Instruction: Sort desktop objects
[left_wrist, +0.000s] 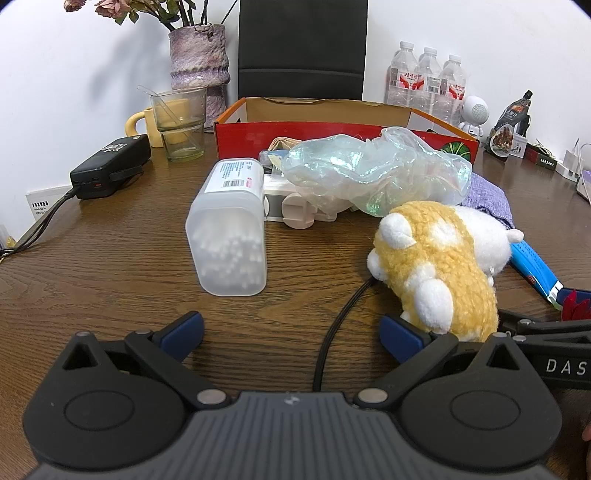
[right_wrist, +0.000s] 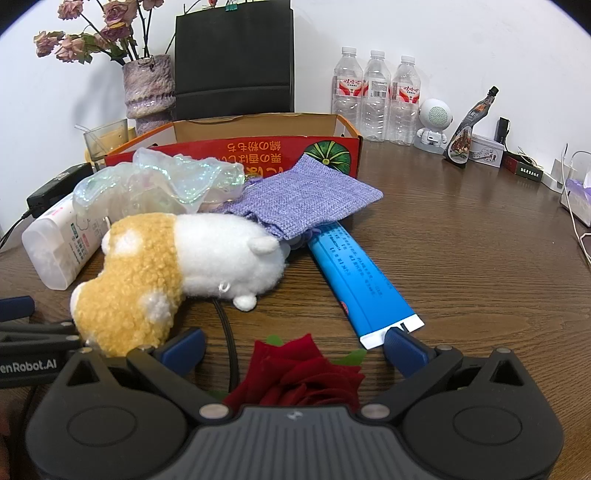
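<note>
Awaiting sorting on the wooden desk (left_wrist: 110, 258): translucent cotton-swab tub (left_wrist: 229, 236), yellow-and-white plush toy (right_wrist: 177, 266), blue flat packet (right_wrist: 358, 280), red-orange cardboard box (left_wrist: 332, 136). Left gripper (left_wrist: 291, 332) and right gripper (right_wrist: 295, 347) spread apart, holding nothing.

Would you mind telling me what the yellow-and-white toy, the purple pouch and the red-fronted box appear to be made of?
Toy: plush fabric, matte; curly yellow pile and fluffy white fleece.
Purple pouch: coarse woven cloth, probably linen or burlap; a visible weave.
Box: cardboard; bare brown inner walls, and a printed red front with a slight sheen.
</note>
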